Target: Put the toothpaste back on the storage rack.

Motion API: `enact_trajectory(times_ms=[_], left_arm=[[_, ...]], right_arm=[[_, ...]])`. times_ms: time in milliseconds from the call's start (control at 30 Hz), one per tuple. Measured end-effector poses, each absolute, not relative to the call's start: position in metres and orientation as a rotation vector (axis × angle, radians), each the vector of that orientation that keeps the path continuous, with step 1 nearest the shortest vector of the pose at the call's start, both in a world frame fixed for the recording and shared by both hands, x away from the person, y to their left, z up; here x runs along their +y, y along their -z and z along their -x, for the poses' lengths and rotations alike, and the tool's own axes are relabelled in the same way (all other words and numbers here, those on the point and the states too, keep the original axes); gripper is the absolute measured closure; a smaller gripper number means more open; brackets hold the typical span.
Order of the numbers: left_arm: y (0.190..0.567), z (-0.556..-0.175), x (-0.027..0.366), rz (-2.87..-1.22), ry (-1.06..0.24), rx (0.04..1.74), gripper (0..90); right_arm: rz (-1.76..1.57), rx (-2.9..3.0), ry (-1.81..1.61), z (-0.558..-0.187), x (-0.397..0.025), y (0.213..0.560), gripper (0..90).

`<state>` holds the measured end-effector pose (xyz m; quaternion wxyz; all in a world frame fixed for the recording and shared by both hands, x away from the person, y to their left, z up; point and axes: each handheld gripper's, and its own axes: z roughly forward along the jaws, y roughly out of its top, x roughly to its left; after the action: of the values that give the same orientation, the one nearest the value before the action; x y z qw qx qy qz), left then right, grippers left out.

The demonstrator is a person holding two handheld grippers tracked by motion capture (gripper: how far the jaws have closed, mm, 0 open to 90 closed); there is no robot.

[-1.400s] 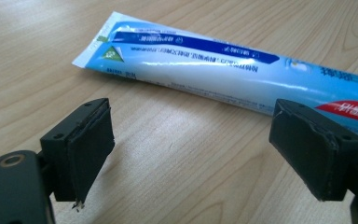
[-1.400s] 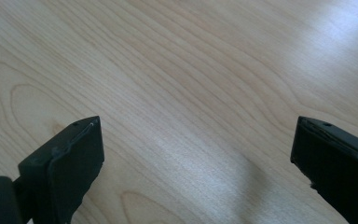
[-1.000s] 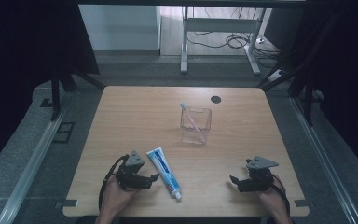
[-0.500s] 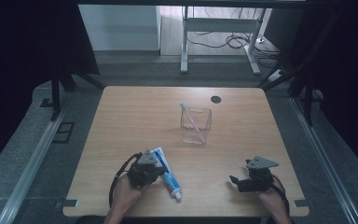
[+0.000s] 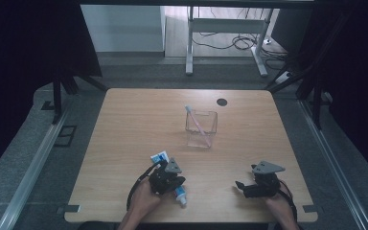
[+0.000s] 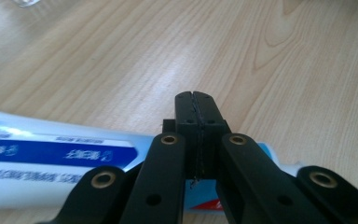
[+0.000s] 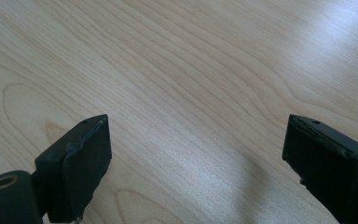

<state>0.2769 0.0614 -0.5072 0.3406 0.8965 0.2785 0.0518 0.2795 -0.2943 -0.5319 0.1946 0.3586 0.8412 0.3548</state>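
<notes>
A white and blue toothpaste tube lies on the wooden table near its front edge. My left gripper sits right over the tube's middle, hiding that part. In the left gripper view the gripper has its jaws pressed flat together, and the tube runs crosswise beneath them, not between them. My right gripper rests at the front right, jaws pointing left. Seen in its own view, the right gripper is wide open over bare wood.
A clear square cup stands at the table's middle with a pink toothbrush leaning in it. A round black hole marks the far side. Dark curtains flank the table, and metal desk legs and cables lie beyond it.
My left gripper has moved to the right, from beside the toothpaste tube to directly over it. The right gripper has stayed where it was.
</notes>
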Motion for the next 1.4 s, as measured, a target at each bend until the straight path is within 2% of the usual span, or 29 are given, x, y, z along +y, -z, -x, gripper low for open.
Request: enact_trajectory(times_ms=[600,1400], left_arm=[[0.509,-0.270,0.067,-2.358,-0.104,0.751,89.7],[0.510,-0.268,0.107,-2.435,-0.143,0.825,89.7]], right_arm=[[-1.016,2.360,-0.994,-0.280,-0.295,0.532,9.4],[-1.018,2.359,-0.991,-0.280,-0.295,0.533,9.9]])
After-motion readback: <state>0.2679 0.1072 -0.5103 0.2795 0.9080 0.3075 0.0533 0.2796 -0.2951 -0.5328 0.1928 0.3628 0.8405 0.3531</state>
